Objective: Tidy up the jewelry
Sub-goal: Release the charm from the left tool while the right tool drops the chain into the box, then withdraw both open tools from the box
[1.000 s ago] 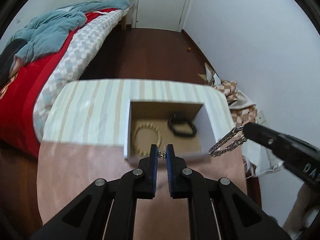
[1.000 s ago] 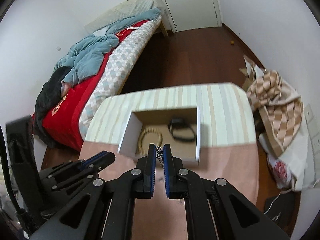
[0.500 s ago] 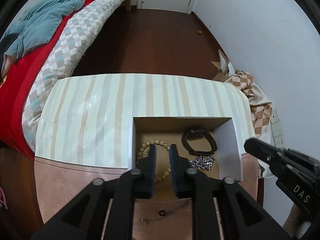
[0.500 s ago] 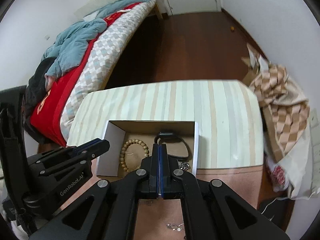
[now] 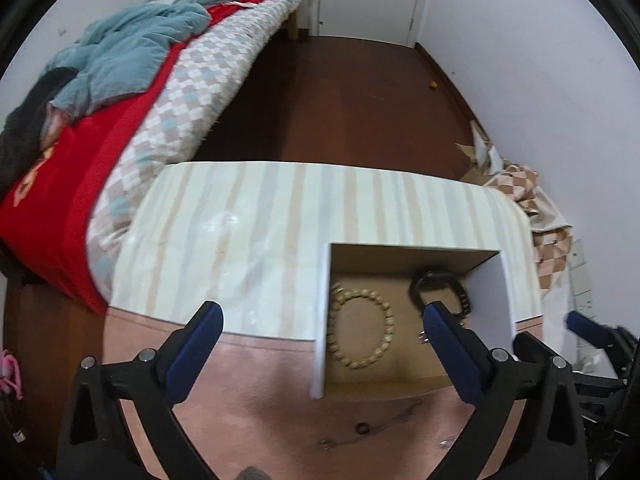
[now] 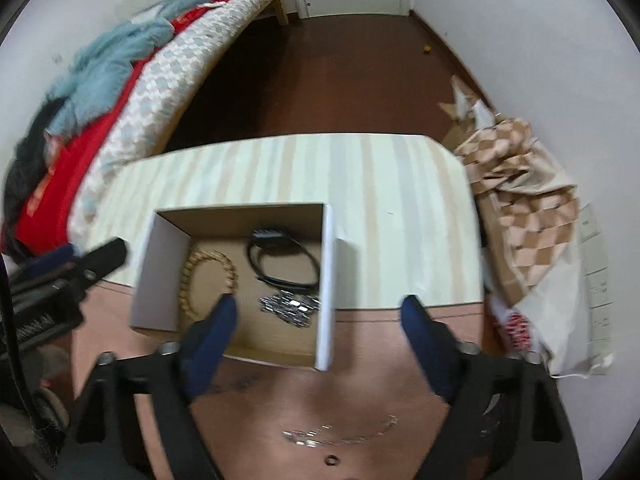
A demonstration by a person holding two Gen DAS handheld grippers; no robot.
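An open cardboard box [image 6: 326, 280] [image 5: 322, 312] sits on the table. It holds a beige bead bracelet [image 6: 208, 276] [image 5: 360, 328], a black band [image 6: 280, 256] [image 5: 438, 284] and a silver chain bracelet [image 6: 290, 304]. My left gripper [image 5: 322, 320] is open and empty above the box's left wall. My right gripper [image 6: 318, 312] is open and empty over the box's right wall. A thin silver chain [image 6: 340, 432] and a small dark ring [image 6: 331, 459] [image 5: 361, 427] lie on the pink mat in front of the box.
The table has a striped cloth [image 5: 248, 216] at the back and a pink mat [image 5: 260, 400] in front. A bed [image 5: 120, 100] stands to the left. A checked cloth and bags [image 6: 528, 208] are piled at the right by the wall.
Both grippers have opened wide and drawn back from the box. The silver chain bracelet they held together now lies in the box.
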